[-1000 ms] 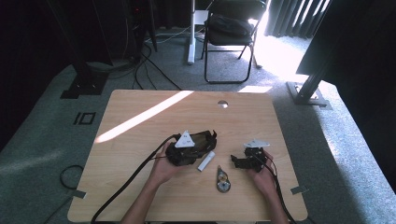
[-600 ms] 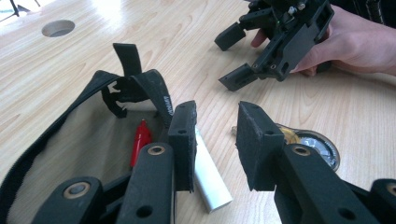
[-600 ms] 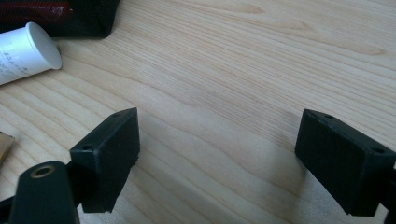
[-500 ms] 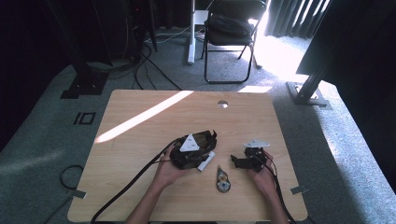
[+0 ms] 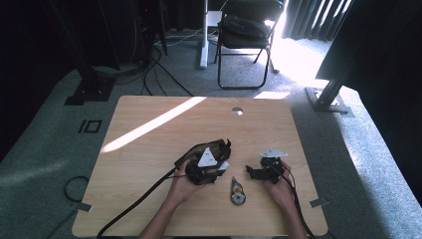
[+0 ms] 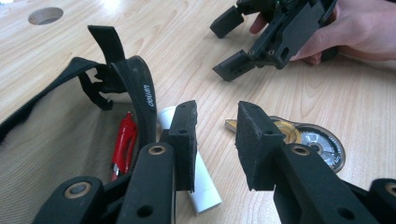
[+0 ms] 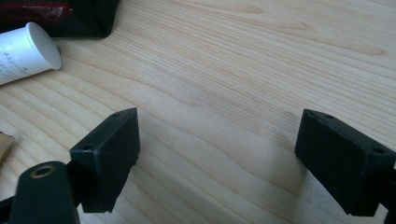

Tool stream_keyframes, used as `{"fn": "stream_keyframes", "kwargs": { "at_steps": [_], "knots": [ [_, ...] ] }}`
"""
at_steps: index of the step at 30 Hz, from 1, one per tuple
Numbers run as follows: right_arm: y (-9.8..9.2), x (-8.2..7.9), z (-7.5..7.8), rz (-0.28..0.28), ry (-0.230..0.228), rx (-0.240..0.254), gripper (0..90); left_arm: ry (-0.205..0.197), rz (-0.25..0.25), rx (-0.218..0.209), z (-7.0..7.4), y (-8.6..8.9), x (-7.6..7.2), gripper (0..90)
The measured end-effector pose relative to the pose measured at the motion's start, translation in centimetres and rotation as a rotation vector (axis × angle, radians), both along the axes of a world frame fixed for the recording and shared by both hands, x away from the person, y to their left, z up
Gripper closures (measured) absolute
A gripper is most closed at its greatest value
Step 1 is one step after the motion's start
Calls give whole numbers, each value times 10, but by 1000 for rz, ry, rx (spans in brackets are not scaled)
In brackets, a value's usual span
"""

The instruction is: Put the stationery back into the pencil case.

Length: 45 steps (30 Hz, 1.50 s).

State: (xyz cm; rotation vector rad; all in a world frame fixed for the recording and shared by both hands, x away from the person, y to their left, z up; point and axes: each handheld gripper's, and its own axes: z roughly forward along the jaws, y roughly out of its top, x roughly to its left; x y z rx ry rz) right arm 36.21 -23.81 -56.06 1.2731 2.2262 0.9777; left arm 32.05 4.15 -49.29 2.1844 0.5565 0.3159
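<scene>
Left gripper (image 6: 215, 140) sits low over the table (image 5: 149, 164), jaws narrowly parted and gripping nothing — one jaw just beside the white tube (image 6: 198, 177), which lies between the open black pouch (image 6: 70, 126) and the round metal disc (image 6: 313, 144). A red pen (image 6: 122, 142) lies in the pouch. Farther right, the right gripper (image 5: 256, 172) rests with jaws spread wide over bare wood — empty
</scene>
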Motion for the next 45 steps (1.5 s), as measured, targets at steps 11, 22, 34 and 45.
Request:
{"fn": "stream_keyframes", "kwargs": {
  "at_steps": [11,22,34,45],
  "knots": [
    [0,0,0,0,0,0,137,-5,16,59,-17,-9,-1,705],
    [0,0,0,0,0,0,137,-13,55,140,-35,-16,1,686],
    [0,0,0,0,0,0,137,-5,79,168,-45,-17,6,642],
    [0,0,0,0,0,0,137,-8,52,207,-49,-17,0,703]
  ]
}}
